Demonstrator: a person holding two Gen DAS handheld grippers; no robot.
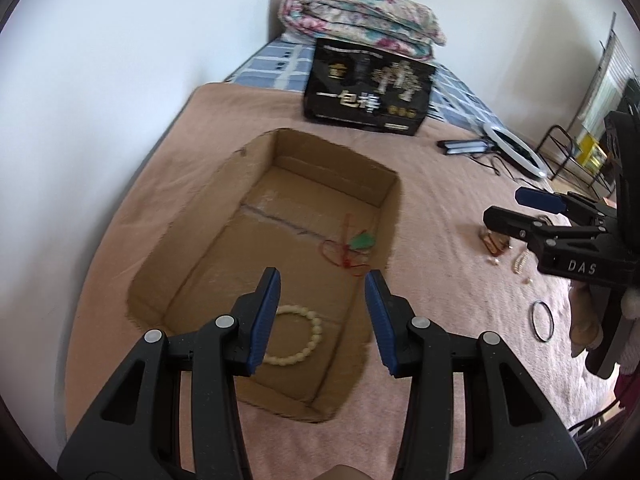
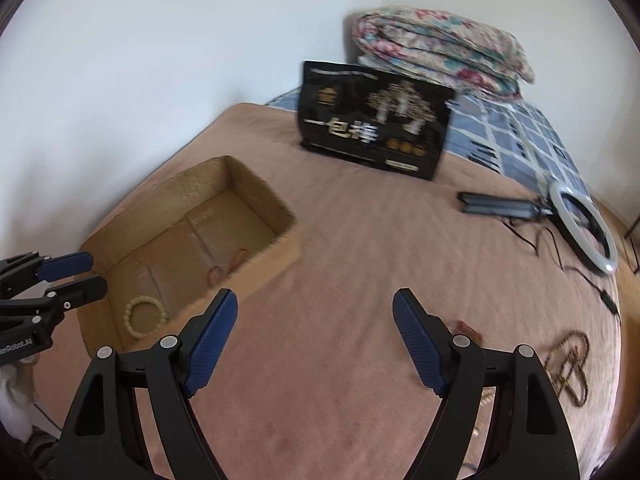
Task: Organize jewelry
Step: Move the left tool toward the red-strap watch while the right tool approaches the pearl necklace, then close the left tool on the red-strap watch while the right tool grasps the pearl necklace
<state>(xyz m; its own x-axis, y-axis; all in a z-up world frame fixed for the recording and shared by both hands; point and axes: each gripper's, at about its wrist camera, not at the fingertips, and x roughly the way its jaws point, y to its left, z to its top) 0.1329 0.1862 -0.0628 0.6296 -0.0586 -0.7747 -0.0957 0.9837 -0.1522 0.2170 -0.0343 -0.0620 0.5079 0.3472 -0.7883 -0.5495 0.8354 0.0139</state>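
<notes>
An open cardboard box (image 1: 180, 240) lies on the pink blanket. In it lie a cream bead bracelet (image 1: 298, 342) and a red cord with a green pendant (image 1: 352, 246). My left gripper (image 1: 322, 280) hangs open above the box with nothing between its fingers. My right gripper (image 2: 314, 300) stands wide open over bare blanket, right of the box (image 2: 176, 188), and holds nothing. The bracelet (image 2: 144, 316) shows in the right wrist view too. Loose jewelry lies on the blanket: a brown bead necklace (image 2: 570, 368), pearl pieces (image 1: 520, 264), a thin black ring (image 1: 542, 320).
A black printed bag (image 1: 368, 88) stands behind the box, with a folded floral quilt (image 1: 360, 20) beyond it. A ring light (image 2: 584, 228) with its folded stand (image 2: 496, 206) and cable lies at the right. A white wall runs along the left.
</notes>
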